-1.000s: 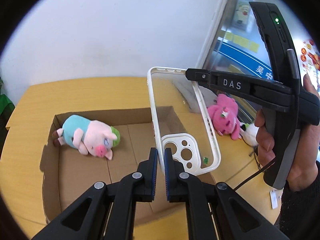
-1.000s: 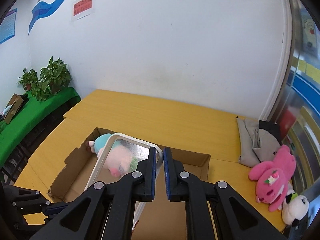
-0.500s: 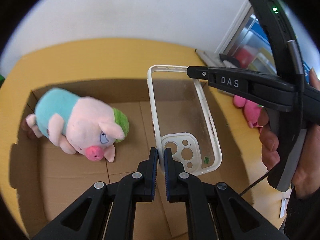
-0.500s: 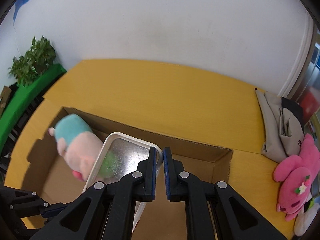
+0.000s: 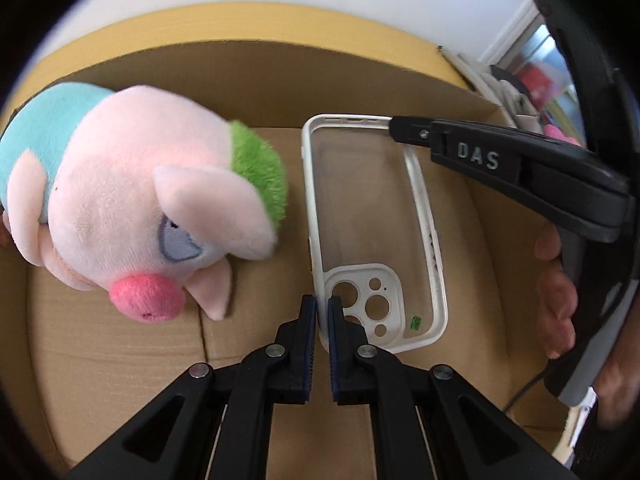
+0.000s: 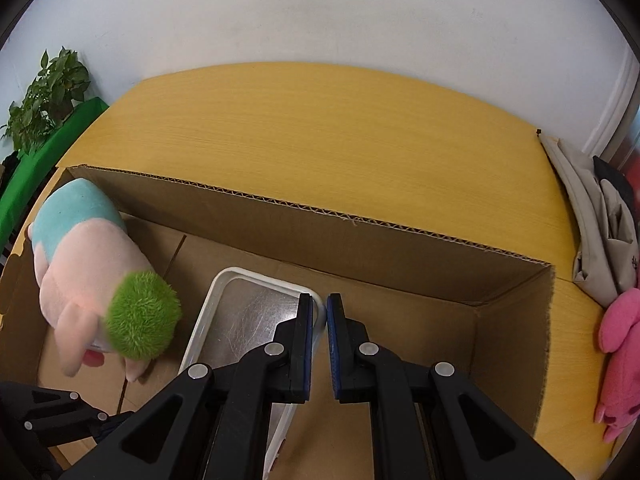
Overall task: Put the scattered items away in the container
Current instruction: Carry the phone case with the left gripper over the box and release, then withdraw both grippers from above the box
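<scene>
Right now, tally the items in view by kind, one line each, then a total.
Plush toys: 2, the pig plush in the cardboard box and the pink plush on the table.
Phone cases: 1, the phone case held by both grippers.
Boxes: 1.
Total: 4.

Both grippers are black plastic: left gripper (image 5: pixel 323 312) and right gripper (image 6: pixel 324 312) have silver screws, blue-edged ribbed pads, raised "DAS" lettering.

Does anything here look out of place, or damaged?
Nothing looks damaged. The pink plush toy and the grey folded cloth lie on the table outside the cardboard box. Both grippers hold the phone case by its ends, inside the box beside the pig plush.
</scene>
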A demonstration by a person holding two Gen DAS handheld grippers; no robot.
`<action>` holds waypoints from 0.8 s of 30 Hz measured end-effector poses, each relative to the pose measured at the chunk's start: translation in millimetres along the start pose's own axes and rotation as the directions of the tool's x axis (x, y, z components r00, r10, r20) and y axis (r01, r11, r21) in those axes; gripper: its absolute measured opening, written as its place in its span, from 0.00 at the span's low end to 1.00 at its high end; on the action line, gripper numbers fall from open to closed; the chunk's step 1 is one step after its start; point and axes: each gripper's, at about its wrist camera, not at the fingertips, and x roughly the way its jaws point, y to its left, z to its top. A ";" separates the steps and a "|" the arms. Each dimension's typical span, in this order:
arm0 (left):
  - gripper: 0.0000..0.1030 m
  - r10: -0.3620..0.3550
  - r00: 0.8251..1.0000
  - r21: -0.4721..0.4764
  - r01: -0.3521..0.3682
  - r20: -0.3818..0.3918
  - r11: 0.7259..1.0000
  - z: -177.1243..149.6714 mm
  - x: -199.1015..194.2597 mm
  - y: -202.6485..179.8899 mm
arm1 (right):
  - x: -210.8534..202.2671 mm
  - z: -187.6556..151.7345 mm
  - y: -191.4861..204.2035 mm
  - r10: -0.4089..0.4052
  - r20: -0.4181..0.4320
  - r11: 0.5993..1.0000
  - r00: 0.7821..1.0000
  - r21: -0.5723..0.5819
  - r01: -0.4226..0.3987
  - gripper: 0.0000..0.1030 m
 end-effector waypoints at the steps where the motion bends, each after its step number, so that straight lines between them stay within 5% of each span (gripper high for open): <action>1: 0.05 0.003 1.000 -0.007 -0.003 -0.007 1.000 -0.5 3.2 2.6 | 2.8 0.2 1.6 -0.003 0.001 1.000 1.000 -0.003 0.003 0.07; 11: 0.06 -0.002 1.000 -0.018 0.002 -0.002 1.000 -1.0 7.1 9.7 | 25.3 -9.9 -1.3 -0.006 0.005 1.000 1.000 0.024 0.006 0.07; 15: 0.19 -0.041 0.998 -0.003 0.042 0.042 0.999 -6.1 -4.9 10.8 | 21.5 -13.0 -6.5 -0.008 0.040 0.998 0.999 0.061 0.006 0.09; 16: 0.22 -0.056 0.997 0.002 0.056 0.056 0.998 -7.5 -10.6 10.2 | 18.1 -12.1 -8.2 -0.005 0.056 0.998 0.998 0.070 0.001 0.21; 17: 0.28 -0.070 0.995 0.010 0.069 0.076 0.998 -9.2 -17.8 9.1 | 11.3 -12.4 -10.0 -0.004 0.083 0.997 0.997 0.079 -0.003 0.47; 19: 0.36 -0.077 0.988 0.041 0.072 0.130 0.997 -14.6 -37.9 5.4 | -3.0 -11.9 -10.3 -0.017 0.132 0.996 0.991 0.089 0.005 0.81; 24: 0.51 -0.066 0.955 0.098 0.039 0.289 0.994 -43.8 -100.7 3.4 | -65.8 -29.6 -4.2 0.009 0.210 0.998 0.978 0.064 -0.024 0.83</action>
